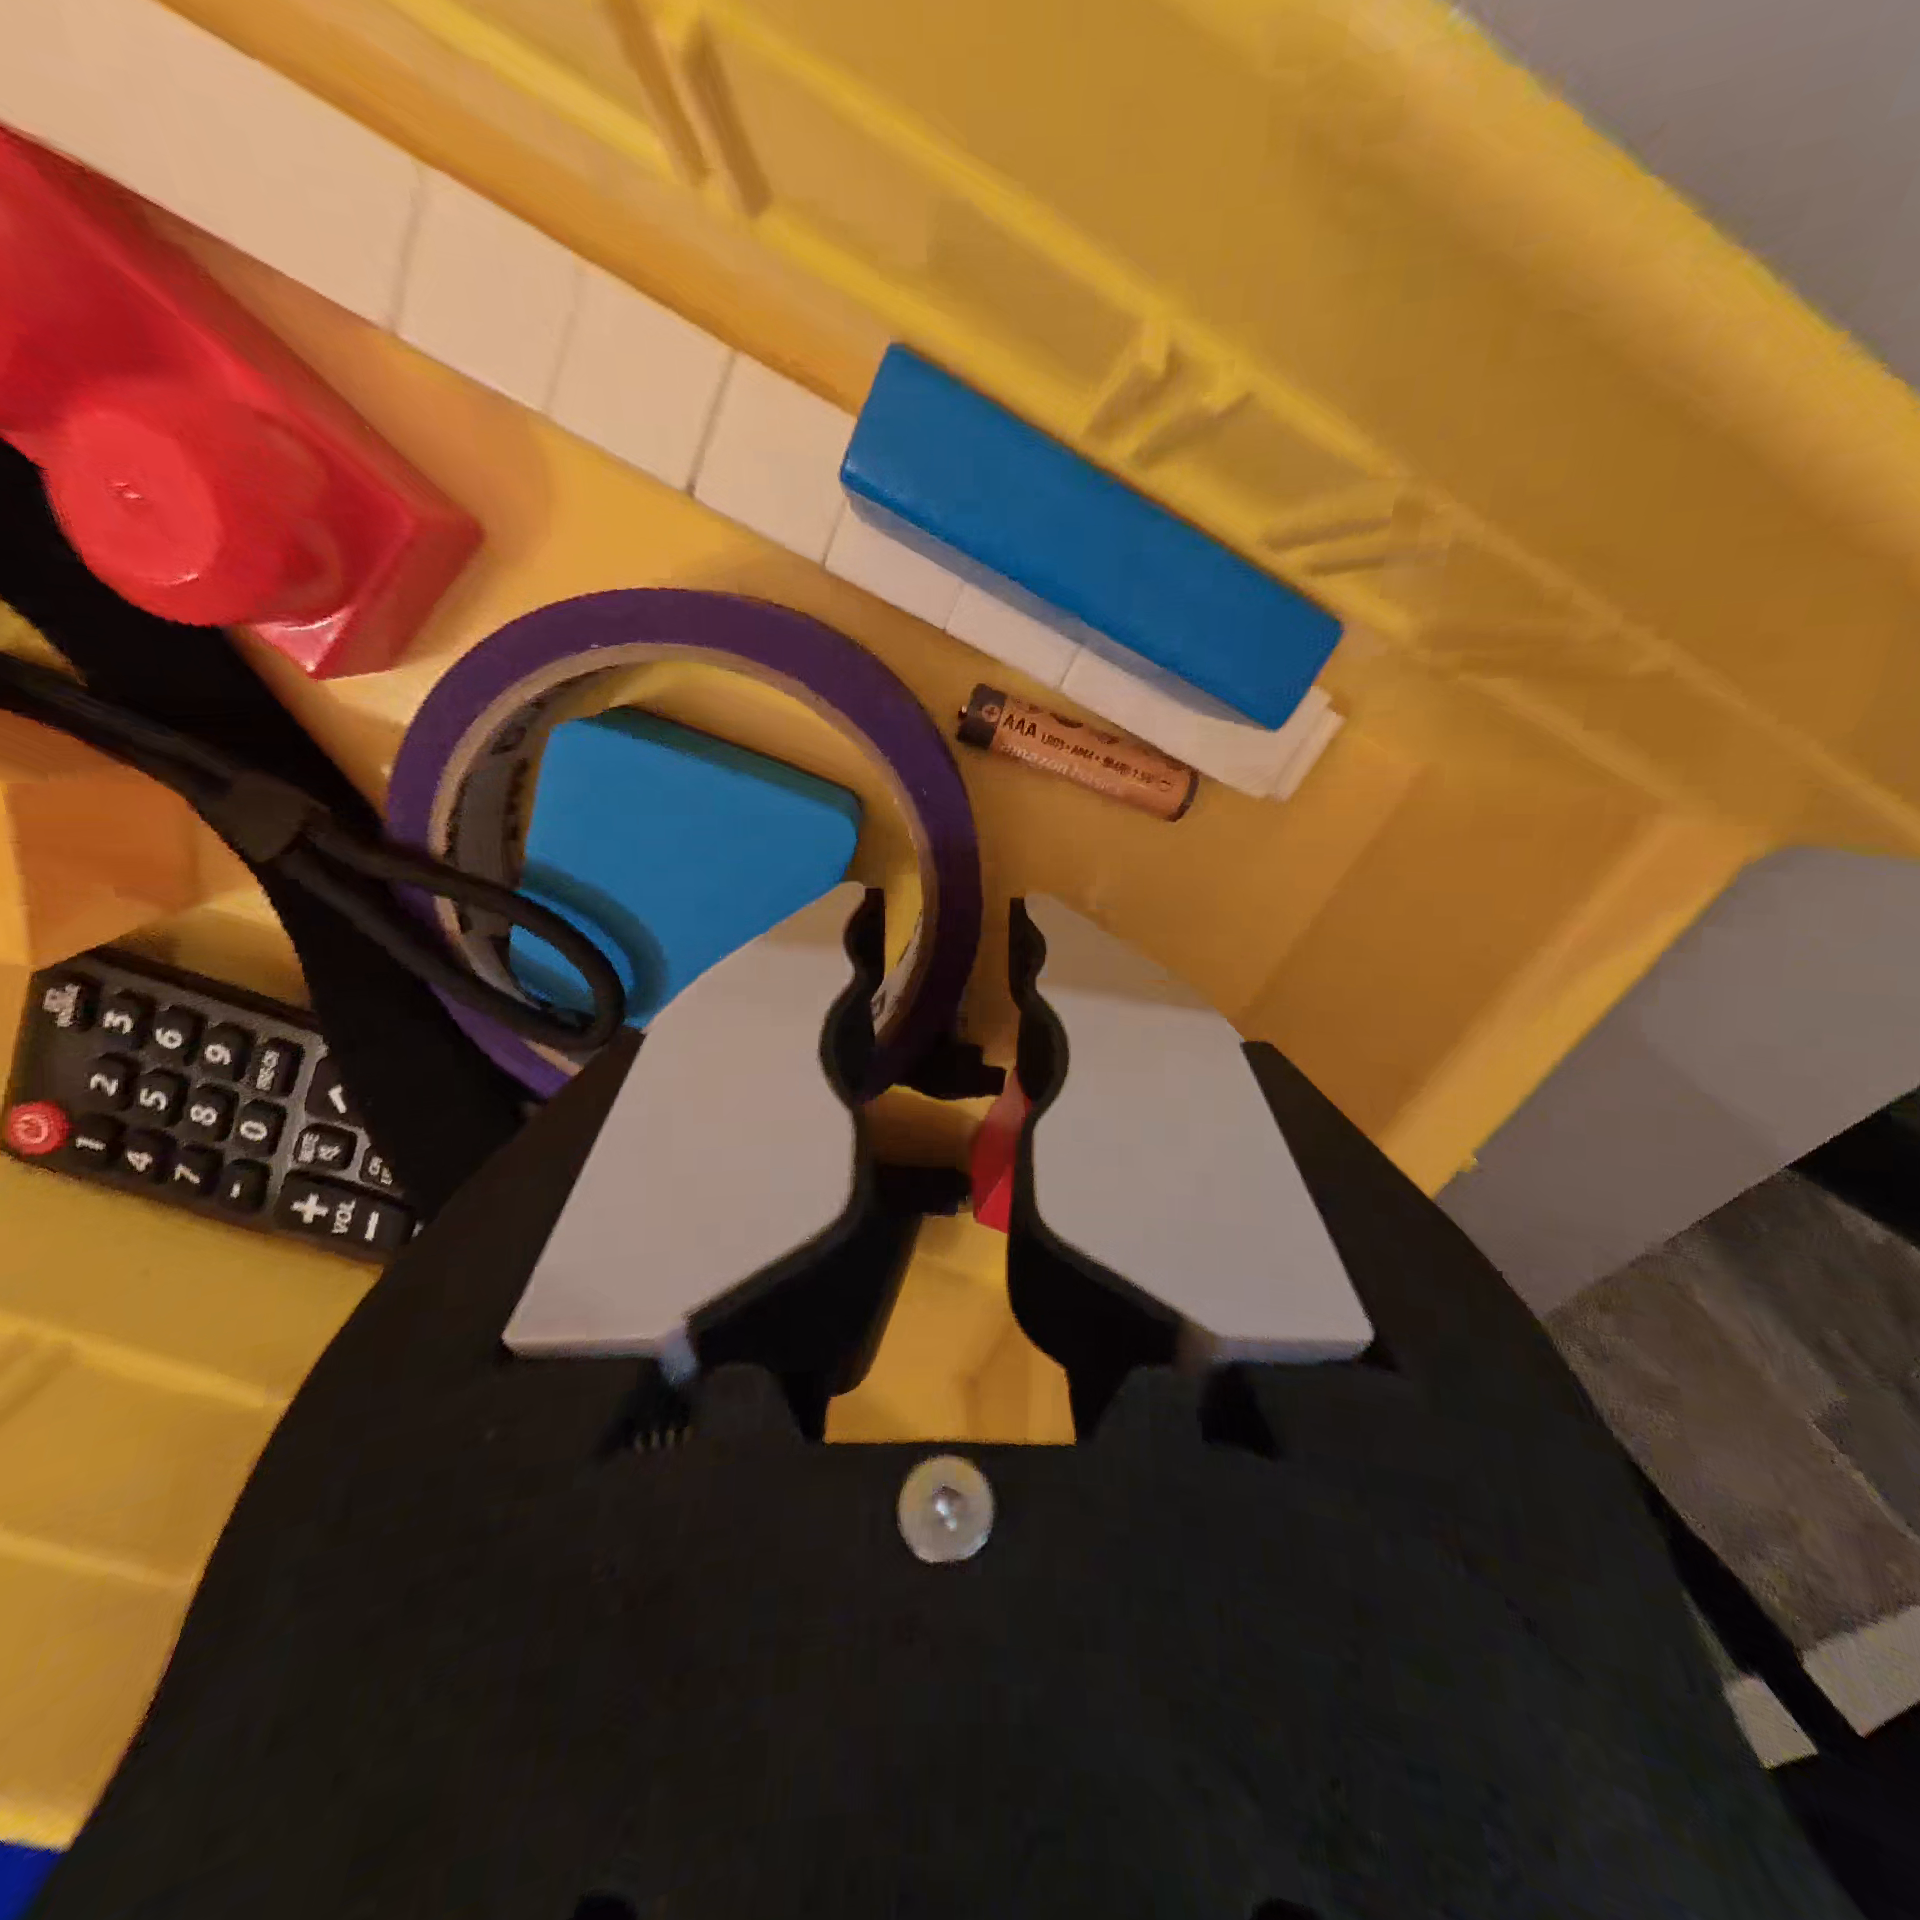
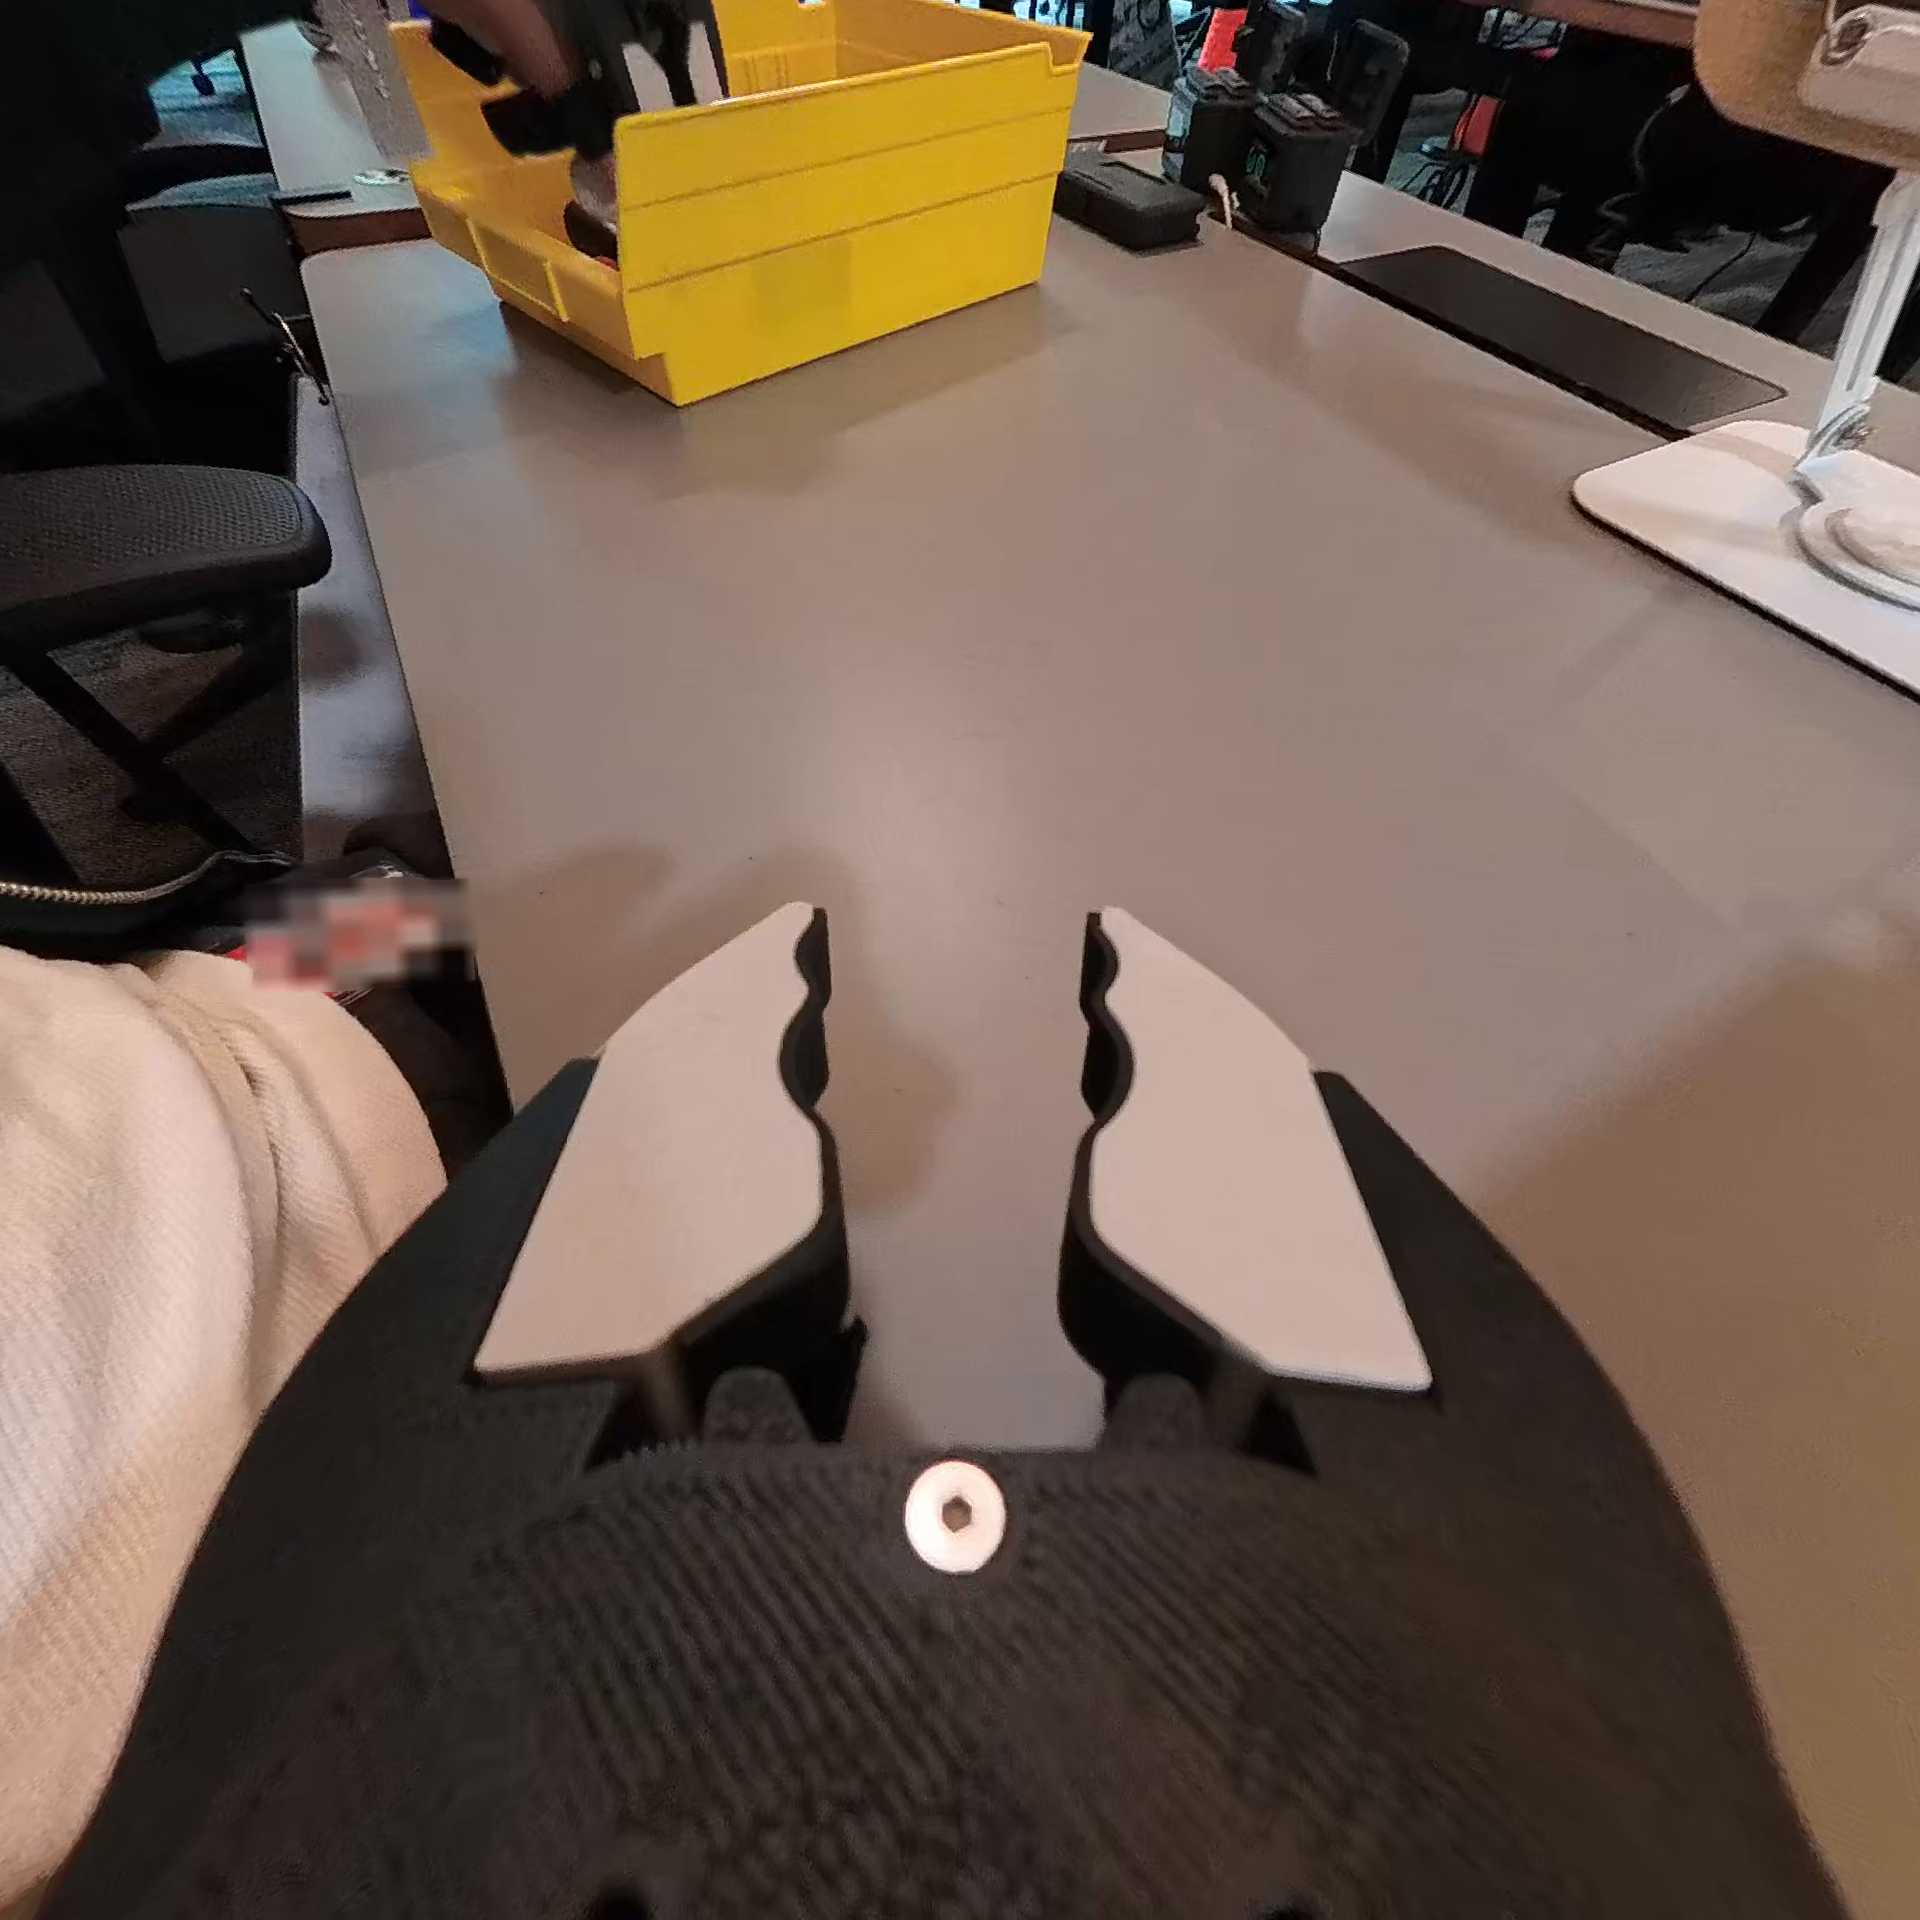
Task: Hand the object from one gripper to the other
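Note:
In the left wrist view, my left gripper (image 1: 945,914) reaches down into a yellow bin (image 1: 1247,260). Its jaws are partly open and straddle the rim of a purple tape roll (image 1: 665,613); a gap shows between the tape and the right finger. A light blue block (image 1: 675,821) lies inside the roll. In the right wrist view, my right gripper (image 2: 956,925) is open and empty, low over the grey table (image 2: 1039,623). The bin (image 2: 831,239) stands far ahead on the left, with the left gripper (image 2: 592,94) in it.
The bin also holds a long blue block (image 1: 1091,530), a battery (image 1: 1081,753), a red plastic piece (image 1: 208,468), a black remote (image 1: 177,1091), a white segmented strip (image 1: 623,374) and a black cord (image 1: 312,831). A white stand base (image 2: 1714,520) sits right, a chair armrest (image 2: 145,530) left. The tips of one gripper are about 45 centimeters away from the tips of the other.

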